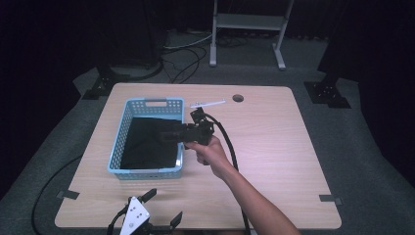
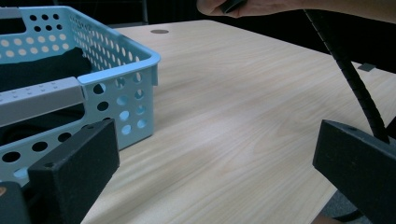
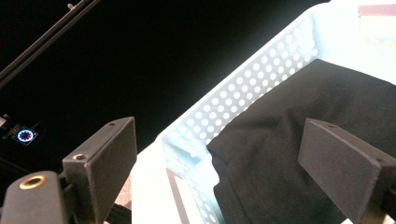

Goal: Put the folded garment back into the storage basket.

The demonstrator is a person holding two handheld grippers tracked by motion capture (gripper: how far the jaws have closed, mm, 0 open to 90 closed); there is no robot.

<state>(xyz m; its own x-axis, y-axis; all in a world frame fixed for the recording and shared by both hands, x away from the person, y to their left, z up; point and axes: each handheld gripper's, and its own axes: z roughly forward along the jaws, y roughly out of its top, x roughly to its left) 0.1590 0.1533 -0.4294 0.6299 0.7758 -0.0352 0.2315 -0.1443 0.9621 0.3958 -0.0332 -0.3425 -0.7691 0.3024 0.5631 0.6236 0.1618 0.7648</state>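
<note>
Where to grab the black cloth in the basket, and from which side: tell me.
Pinch a raised fold of the cloth near its middle, coming straight down from above. It lies flat across the floor of the basket, whose walls block any side approach. The right gripper, jaws open, is already over it.

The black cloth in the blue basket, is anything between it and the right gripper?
Nothing visible. The right gripper hangs open over the basket, and in its own view the black cloth lies bare between its fingers. The basket's perforated wall runs beside the cloth, not across it.
</note>
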